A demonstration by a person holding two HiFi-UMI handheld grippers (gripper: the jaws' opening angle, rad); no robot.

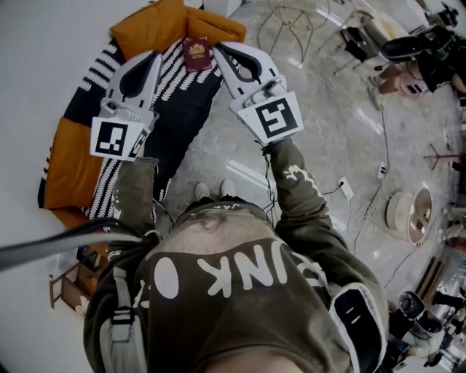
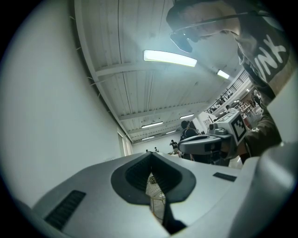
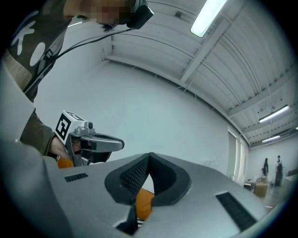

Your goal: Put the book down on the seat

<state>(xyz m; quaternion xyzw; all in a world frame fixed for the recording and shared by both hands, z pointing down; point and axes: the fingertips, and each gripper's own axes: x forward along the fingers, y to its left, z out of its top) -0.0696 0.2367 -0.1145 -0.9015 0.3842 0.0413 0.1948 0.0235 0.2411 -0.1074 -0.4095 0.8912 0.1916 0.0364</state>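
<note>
A small dark red book [image 1: 196,53] lies flat on the black-and-white striped seat [image 1: 178,109] of a sofa with orange cushions [image 1: 169,24]. My left gripper [image 1: 154,57] hovers over the seat just left of the book, jaws shut and empty. My right gripper [image 1: 218,49] is shut beside the book's right edge, holding nothing. In the left gripper view the closed jaws [image 2: 150,155] point slightly upward at the ceiling, with the right gripper [image 2: 209,142] alongside. The right gripper view shows its closed jaws [image 3: 149,157], an orange cushion [image 3: 143,204] below them, and the left gripper [image 3: 91,142].
A white wall [image 1: 44,58] runs along the sofa's left. A marble floor [image 1: 320,109] lies to the right with a wire-frame stool [image 1: 291,22], cables and a power strip [image 1: 346,189], and a round device [image 1: 411,215]. A small wooden rack [image 1: 69,284] stands at lower left.
</note>
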